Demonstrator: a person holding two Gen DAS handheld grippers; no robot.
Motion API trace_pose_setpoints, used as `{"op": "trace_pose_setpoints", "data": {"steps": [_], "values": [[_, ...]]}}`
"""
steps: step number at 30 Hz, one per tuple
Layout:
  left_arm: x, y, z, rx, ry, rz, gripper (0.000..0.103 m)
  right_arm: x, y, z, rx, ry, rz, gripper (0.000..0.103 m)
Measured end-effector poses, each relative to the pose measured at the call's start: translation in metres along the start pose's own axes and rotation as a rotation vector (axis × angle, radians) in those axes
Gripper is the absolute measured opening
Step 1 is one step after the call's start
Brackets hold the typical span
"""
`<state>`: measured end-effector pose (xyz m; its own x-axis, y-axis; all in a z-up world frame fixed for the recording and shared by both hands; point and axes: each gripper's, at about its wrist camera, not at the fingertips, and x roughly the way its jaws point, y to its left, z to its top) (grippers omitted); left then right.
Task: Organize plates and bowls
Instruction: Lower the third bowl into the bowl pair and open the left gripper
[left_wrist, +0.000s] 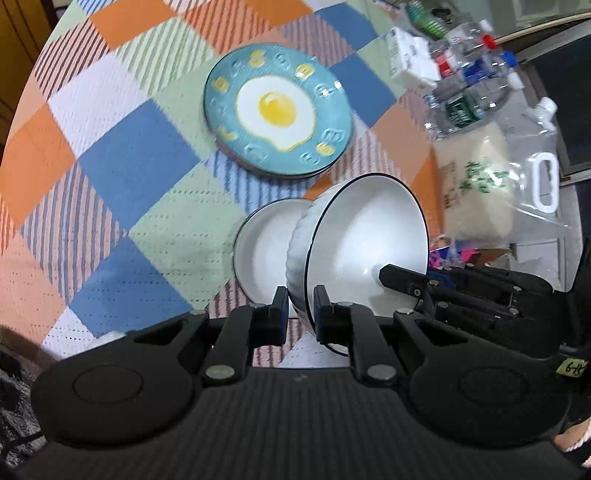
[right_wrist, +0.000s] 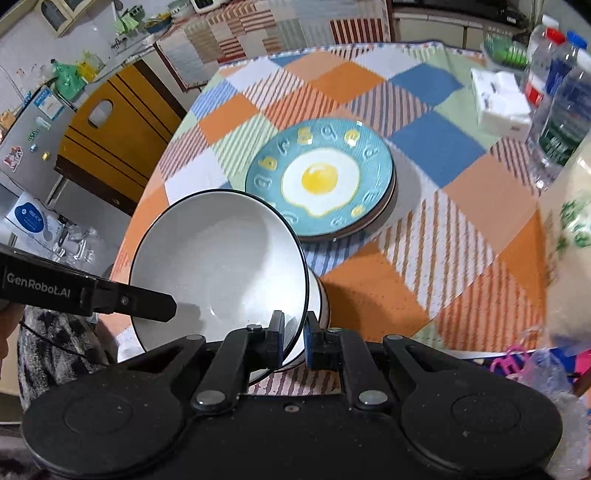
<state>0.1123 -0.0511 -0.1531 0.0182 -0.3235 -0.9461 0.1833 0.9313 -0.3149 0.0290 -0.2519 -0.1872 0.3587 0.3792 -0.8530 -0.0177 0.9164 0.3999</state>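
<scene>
The left tool and the right tool are both pinching the thin rim of one smooth white bowl, tipping it on its side. Just behind it, a second white bowl is probably sitting on the checked table. Farther ahead, a round blue egg plate is lying flat.
</scene>
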Motion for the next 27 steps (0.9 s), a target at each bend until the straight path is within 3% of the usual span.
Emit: {"op": "trace_pose_setpoints", "data": {"steps": [12, 22, 27], "values": [[0.046, 0.026, 0.007, -0.09, 0.07, 0.028, 0.012, 0.05, -0.002, 0.001, -0.011, 0.075, -0.036, 0.014], [0.071, 0.028, 0.008, -0.115, 0.12, 0.049, 0.012, 0.059, 0.018, -0.003, -0.19, 0.014, -0.168, 0.013], [0.075, 0.032, 0.01, -0.129, 0.119, 0.045, 0.011, 0.067, 0.015, -0.008, -0.208, 0.004, -0.193, 0.013]]}}
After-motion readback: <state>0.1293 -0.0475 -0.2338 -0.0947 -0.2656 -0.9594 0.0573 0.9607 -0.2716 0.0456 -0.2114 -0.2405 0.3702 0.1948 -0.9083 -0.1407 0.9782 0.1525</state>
